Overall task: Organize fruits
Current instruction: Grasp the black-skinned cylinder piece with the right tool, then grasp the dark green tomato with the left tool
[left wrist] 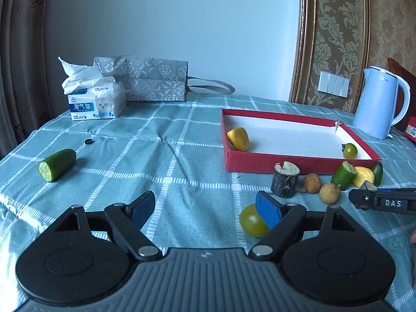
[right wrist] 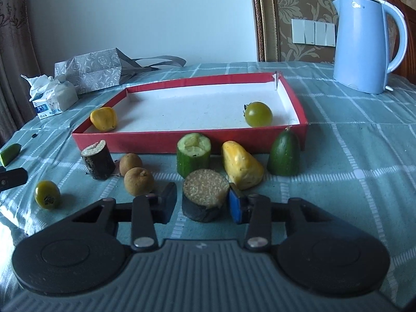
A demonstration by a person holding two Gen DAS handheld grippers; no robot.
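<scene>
The right gripper (right wrist: 202,204) brackets a dark cane stub (right wrist: 204,199) standing on the bench (right wrist: 351,182); the blue pad sits against the stub's right side, while the left pad shows a sliver of gap, so a firm pinch cannot be confirmed. At 12 o'clock from it lies the red tray (right wrist: 182,140), holding a yellow fruit (right wrist: 104,118) and a green tomato (right wrist: 258,114). Between stub and tray stand a cucumber chunk (right wrist: 193,154), a second yellow fruit (right wrist: 241,167) and a cucumber tip (right wrist: 284,154). The left gripper (left wrist: 205,208) is spread wide and empty, with another green tomato (left wrist: 251,221) beside its right finger. A cucumber half (left wrist: 57,164) lies at its 10 o'clock.
</scene>
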